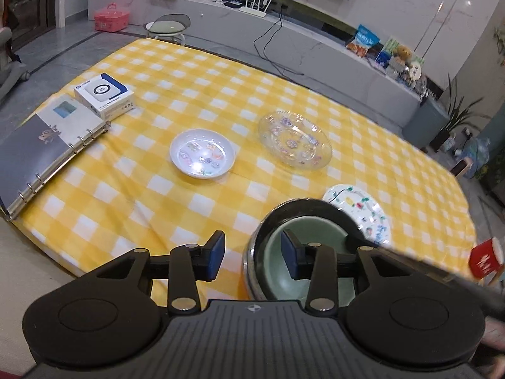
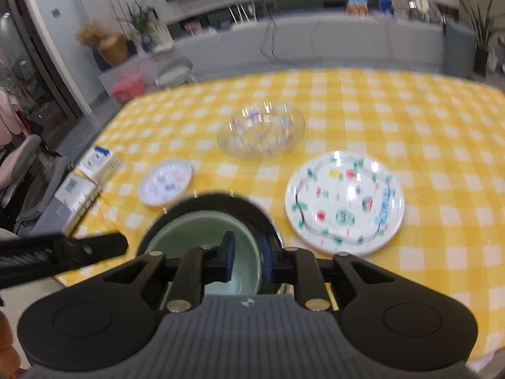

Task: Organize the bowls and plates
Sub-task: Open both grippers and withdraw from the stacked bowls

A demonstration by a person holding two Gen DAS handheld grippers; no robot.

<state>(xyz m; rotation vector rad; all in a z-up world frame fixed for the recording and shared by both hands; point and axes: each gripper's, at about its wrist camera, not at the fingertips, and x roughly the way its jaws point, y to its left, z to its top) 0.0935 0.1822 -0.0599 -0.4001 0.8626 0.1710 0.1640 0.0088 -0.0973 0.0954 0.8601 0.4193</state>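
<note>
A pale green bowl [image 1: 300, 233] sits nested inside a black steel-sided bowl [image 1: 303, 208] at the table's near edge. My left gripper [image 1: 254, 257] is open, its jaws straddling the black bowl's left rim. My right gripper [image 2: 246, 260] has its jaws on either side of the green bowl's [image 2: 195, 230] right wall, inside the black bowl [image 2: 214, 202]; the view is blurred. On the cloth lie a small white patterned plate [image 1: 202, 153] [image 2: 165, 181], a clear glass dish [image 1: 295, 140] [image 2: 262, 129] and a large white patterned plate [image 1: 363, 213] [image 2: 345, 200].
The table wears a yellow checked cloth [image 1: 189, 72]. A ring binder [image 1: 44, 148] and a white box [image 1: 104, 94] lie at its left side. A red cup [image 1: 486, 257] stands off the right edge. A stool [image 1: 167, 27] stands beyond the far edge.
</note>
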